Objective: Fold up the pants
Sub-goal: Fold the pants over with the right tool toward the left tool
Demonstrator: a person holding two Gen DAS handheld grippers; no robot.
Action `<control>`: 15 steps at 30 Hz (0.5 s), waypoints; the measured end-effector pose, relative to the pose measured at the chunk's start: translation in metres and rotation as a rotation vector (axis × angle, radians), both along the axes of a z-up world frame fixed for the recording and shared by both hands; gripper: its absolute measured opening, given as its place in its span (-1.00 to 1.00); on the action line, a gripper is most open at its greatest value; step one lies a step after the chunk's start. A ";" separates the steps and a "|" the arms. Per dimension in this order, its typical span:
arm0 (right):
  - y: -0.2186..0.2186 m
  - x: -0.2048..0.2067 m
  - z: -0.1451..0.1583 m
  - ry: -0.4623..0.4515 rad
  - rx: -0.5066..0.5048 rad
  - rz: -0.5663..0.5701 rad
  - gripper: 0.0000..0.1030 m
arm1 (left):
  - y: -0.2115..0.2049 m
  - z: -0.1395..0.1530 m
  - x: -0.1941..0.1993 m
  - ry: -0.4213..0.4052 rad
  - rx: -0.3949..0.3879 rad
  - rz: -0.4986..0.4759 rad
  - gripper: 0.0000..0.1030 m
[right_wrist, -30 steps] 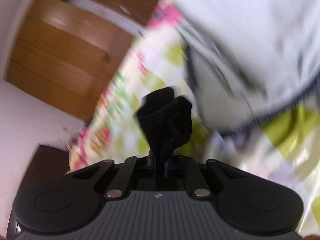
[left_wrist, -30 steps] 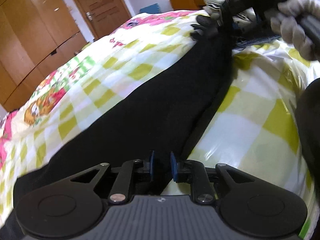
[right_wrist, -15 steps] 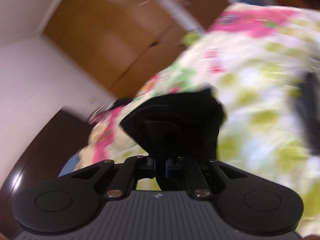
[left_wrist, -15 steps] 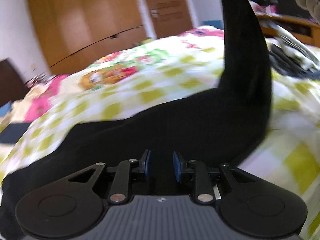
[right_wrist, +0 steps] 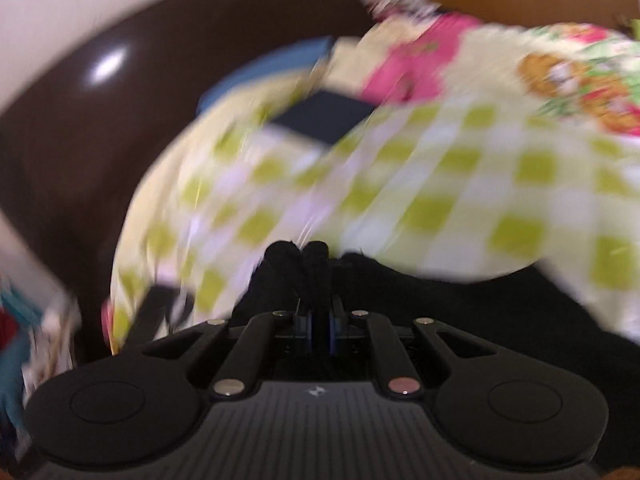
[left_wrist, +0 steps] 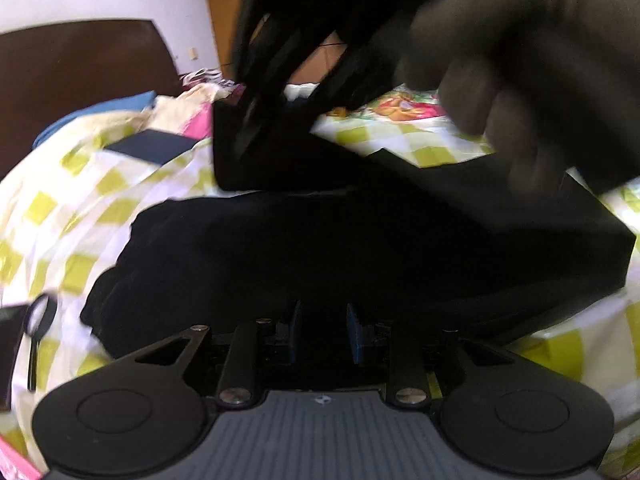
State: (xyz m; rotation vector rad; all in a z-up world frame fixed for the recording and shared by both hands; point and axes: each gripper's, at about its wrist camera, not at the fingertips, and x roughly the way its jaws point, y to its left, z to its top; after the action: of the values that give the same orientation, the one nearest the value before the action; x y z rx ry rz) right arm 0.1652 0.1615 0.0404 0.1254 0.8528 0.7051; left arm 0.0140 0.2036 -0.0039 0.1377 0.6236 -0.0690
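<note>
Bed: checked quilt (left_wrist: 72,216) under both grippers.
Pants (left_wrist: 320,248): now doubled over ahead of left gripper (left_wrist: 322,334), jaws apart.
Right gripper (right_wrist: 319,326): still clamping black cloth, swung toward headboard (right_wrist: 100,120).

Pants (left_wrist: 360,248) — solid black. Bedsheet (right_wrist: 460,184) — white with yellow-green checks, pink cartoon print at edge. Headboard (right_wrist: 120,128) dark brown.

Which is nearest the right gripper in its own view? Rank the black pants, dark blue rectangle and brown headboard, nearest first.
1. Black pants: clamped in the right gripper, spreading right.
2. Dark blue rectangle: farther up the checked bedspread, slightly left.
3. Brown headboard: beyond the bed's edge, far left.
</note>
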 end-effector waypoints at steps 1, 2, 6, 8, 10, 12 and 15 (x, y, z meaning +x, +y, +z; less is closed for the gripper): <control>0.011 -0.005 -0.007 -0.022 -0.043 0.018 -0.83 | 0.005 -0.001 -0.001 -0.002 -0.014 0.003 -0.22; 0.019 -0.012 -0.012 -0.049 -0.075 0.031 -0.82 | 0.007 -0.002 -0.002 -0.004 -0.024 0.004 -0.22; 0.020 -0.005 -0.009 -0.041 -0.027 -0.012 -0.82 | 0.014 -0.005 -0.005 -0.019 -0.042 0.000 -0.21; 0.014 -0.003 0.012 -0.065 0.036 -0.059 -0.83 | 0.017 -0.004 -0.006 -0.033 -0.048 0.004 -0.21; 0.010 0.003 0.033 -0.110 0.101 -0.106 -0.83 | 0.020 -0.006 -0.007 -0.037 -0.066 0.010 -0.20; 0.019 0.005 0.046 -0.158 0.124 -0.101 -0.83 | 0.024 -0.010 -0.007 -0.029 -0.083 0.016 -0.20; 0.057 0.000 0.038 -0.181 0.056 -0.011 -0.83 | 0.030 -0.012 -0.009 -0.026 -0.101 0.021 -0.19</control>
State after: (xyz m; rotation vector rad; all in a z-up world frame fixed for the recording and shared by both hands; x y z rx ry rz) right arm 0.1652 0.2186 0.0786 0.1145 0.6590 0.7184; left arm 0.0047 0.2332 -0.0160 0.0340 0.5943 -0.0786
